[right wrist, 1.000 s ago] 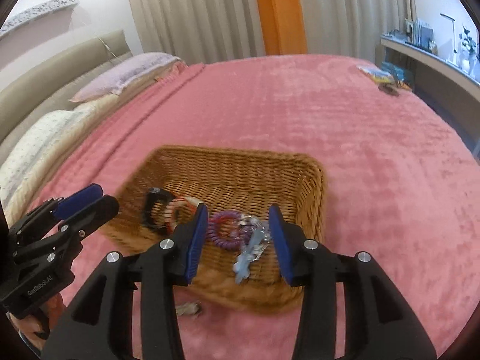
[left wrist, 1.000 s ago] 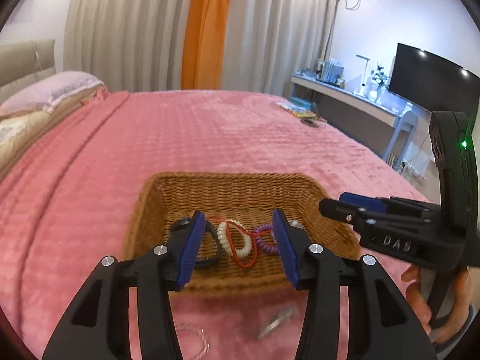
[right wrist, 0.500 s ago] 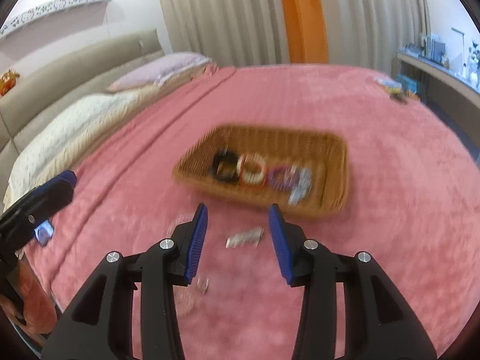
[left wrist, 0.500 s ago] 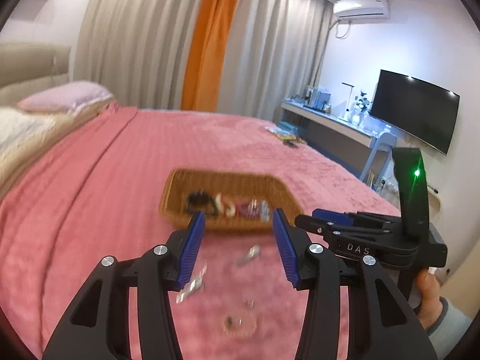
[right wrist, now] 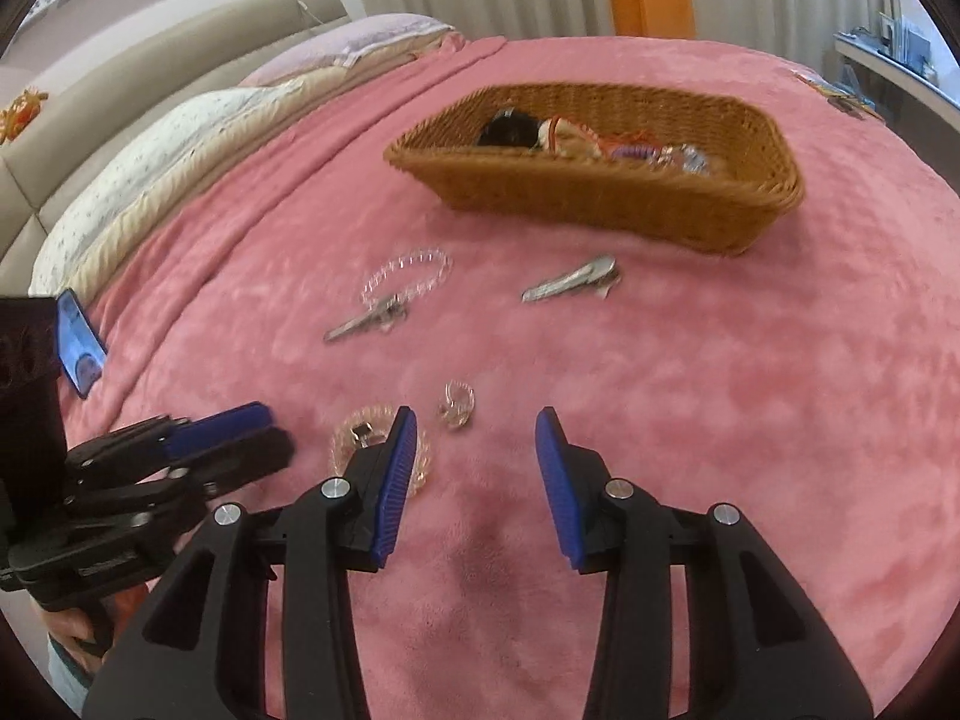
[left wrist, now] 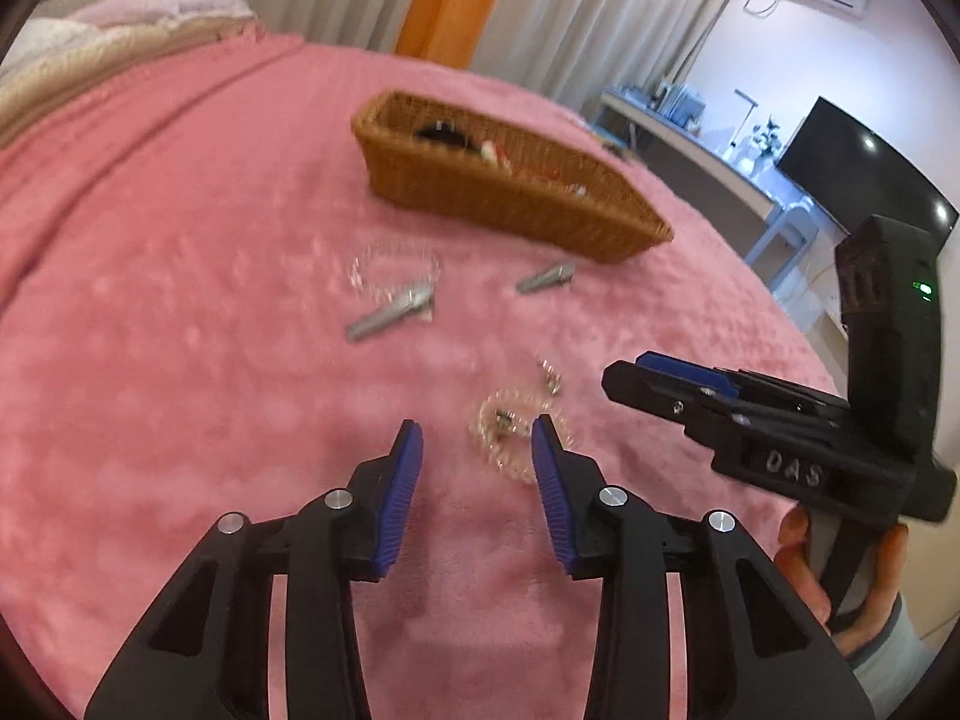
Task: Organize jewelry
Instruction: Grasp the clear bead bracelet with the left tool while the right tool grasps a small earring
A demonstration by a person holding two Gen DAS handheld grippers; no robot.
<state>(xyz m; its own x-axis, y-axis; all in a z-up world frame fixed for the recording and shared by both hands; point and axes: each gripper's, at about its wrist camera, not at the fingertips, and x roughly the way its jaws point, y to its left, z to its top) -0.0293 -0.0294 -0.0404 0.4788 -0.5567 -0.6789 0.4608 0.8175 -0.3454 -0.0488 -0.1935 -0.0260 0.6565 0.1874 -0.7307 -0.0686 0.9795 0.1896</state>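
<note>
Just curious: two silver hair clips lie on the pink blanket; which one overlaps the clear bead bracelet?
The left silver clip; its end crosses the clear bead bracelet. The other clip lies alone, nearer the basket.

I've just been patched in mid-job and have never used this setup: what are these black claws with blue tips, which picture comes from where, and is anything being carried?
There is no robot arm: a person holds a two-finger tool in each hand, with a camera looking along its fingers. One picture looks out from the left gripper, the other from the right gripper; each also sees the other tool at its edge. Both are open and carry nothing; the left jaws have just been closing a little. On the pink blanket lie two metal hair clips, a clear bead bracelet, a clear coil band and a small ring. Behind them a wicker basket already holds several pieces.
</note>
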